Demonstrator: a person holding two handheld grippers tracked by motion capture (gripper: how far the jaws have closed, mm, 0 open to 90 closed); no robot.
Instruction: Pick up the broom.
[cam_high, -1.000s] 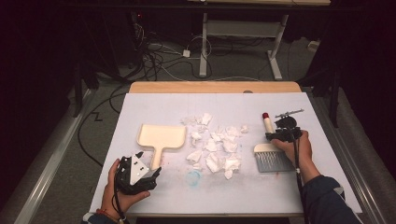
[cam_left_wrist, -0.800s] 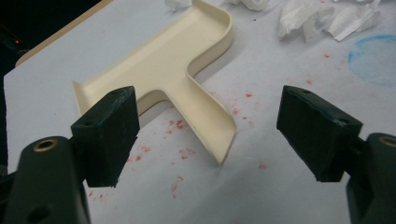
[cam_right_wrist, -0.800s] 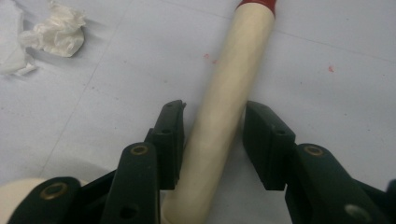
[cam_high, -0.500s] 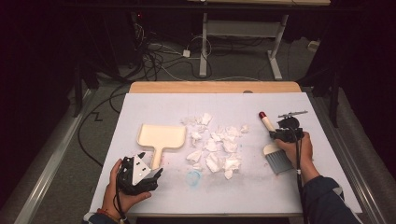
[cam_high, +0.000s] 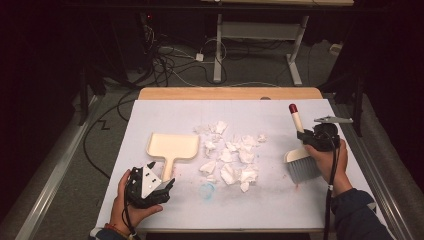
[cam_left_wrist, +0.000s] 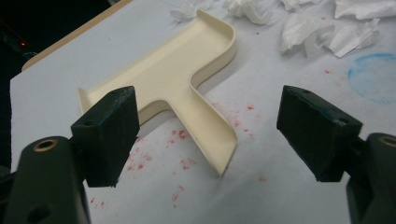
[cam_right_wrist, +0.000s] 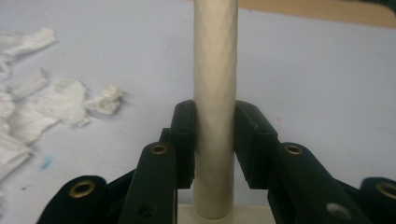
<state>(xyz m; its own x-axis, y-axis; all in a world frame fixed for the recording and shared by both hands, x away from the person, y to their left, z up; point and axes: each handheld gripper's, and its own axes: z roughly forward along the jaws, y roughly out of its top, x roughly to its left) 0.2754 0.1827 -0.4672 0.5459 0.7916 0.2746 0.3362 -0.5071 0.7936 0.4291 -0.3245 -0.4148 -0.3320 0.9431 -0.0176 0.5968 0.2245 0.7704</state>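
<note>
A cream dustpan (cam_high: 172, 146) lies flat left of centre, handle toward the person. My left gripper (cam_high: 161, 187) sits just short of that handle, open; in the left gripper view the dustpan handle (cam_left_wrist: 205, 130) lies between and beyond the two spread jaws. Scraps of white paper (cam_high: 230, 155) are scattered mid-table. My right gripper (cam_high: 314, 137) is shut on the cream handle of a hand brush (cam_high: 300, 160), whose grey bristles rest on the table and whose red tip points away. In the right gripper view the brush handle (cam_right_wrist: 215, 93) stands upright, clamped between the jaws.
The white table top (cam_high: 260, 200) bears a blue smudge (cam_high: 207, 189) and small red specks near the dustpan. A wooden strip (cam_high: 230, 93) runs along the far edge. Cables and a desk frame (cam_high: 220, 45) lie on the floor beyond.
The right gripper has tilted the brush more upright and drawn its bristles slightly toward the paper scraps. The left gripper has stayed by the dustpan handle.
</note>
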